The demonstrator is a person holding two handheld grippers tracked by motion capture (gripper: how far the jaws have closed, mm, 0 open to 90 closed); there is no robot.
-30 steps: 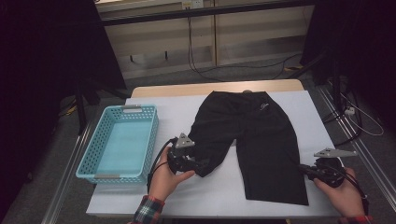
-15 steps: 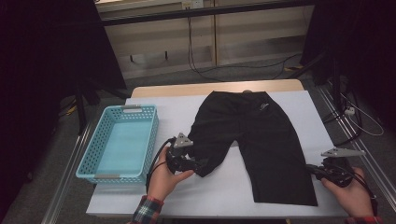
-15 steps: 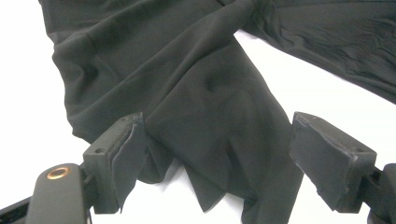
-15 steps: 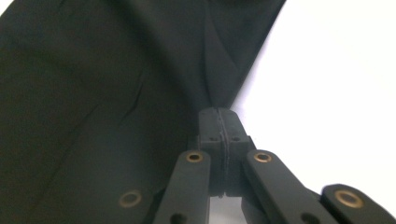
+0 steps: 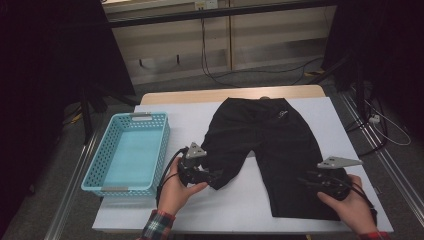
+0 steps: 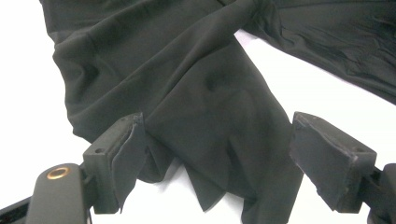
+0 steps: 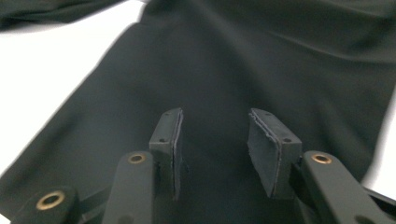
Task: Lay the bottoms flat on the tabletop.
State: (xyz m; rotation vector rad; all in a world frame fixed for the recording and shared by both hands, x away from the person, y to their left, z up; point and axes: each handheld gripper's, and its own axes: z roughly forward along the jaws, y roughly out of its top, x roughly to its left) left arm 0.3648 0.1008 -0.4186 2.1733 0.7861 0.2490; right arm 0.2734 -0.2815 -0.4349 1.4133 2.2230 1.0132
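A person's left tool (image 5: 212, 176) stands with its jaws wide apart at the crumpled hem of one leg of a pair of black shorts (image 5: 270, 145), the bunched cloth lying between the pads without being pinched; a flap of fabric drapes against one pad (image 6: 122, 154) in the left gripper view. The right tool (image 5: 306, 182) hovers over the flat hem of the other leg, its jaws having just been opening, nothing clamped between them and the dark cloth spread directly beneath and ahead of its pads (image 7: 170, 144).

The shorts look thin, light and limp, a smooth woven fabric that folds and wrinkles readily and will likely sag wherever it is not supported. The firmest places to take hold appear to be the doubled hems right at each tool, or the waistband (image 5: 260, 102) at the far end of the garment, beyond both tools. A single layer pinched mid-leg would probably slip or drag.

Off to the outer side of the left tool, on the white tabletop (image 5: 240, 210), sits a light blue basket (image 5: 97, 172).
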